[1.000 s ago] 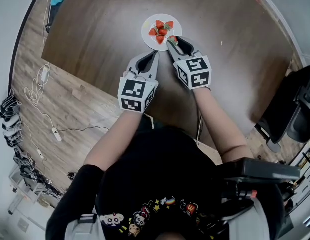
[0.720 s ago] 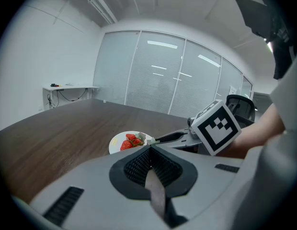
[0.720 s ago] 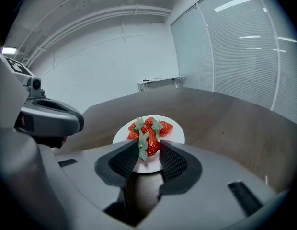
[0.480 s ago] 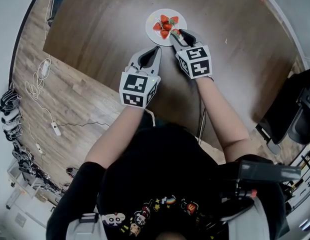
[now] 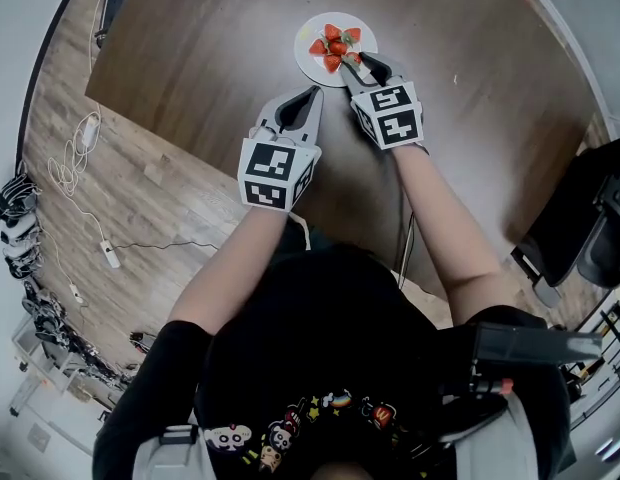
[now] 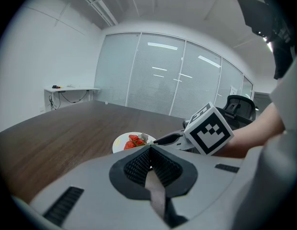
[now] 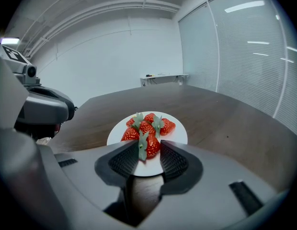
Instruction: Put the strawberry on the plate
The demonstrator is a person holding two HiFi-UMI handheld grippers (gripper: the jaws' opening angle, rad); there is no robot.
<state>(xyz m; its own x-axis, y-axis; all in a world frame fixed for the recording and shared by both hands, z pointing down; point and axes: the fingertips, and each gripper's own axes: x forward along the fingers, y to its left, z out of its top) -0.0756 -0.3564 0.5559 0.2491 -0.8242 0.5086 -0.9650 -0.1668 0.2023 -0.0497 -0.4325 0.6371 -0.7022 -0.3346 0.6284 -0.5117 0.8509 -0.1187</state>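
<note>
A white plate [image 5: 310, 68] sits at the far middle of the dark table, with several red strawberries [image 5: 333, 40] heaped on it. My right gripper [image 5: 353, 61] reaches over the plate's near right rim and is shut on one strawberry [image 7: 152, 145]. In the right gripper view that berry is held upright between the jaws, above the plate [image 7: 179, 133] and just short of the heap [image 7: 147, 124]. My left gripper [image 5: 311, 94] hovers to the left, short of the plate, shut and empty. From the left gripper [image 6: 149, 148] view, the plate [image 6: 119, 142] lies ahead.
The brown table [image 5: 210, 58] ends at a near left edge, with wooden floor and white cables [image 5: 75, 173] beyond it. A black office chair [image 5: 590, 218] stands at the right. The person's arms and dark shirt fill the lower middle.
My right gripper has carried the strawberry forward from the plate's near rim to over the plate, closer to the heap. The left gripper has crept forward slightly and stays shut.
</note>
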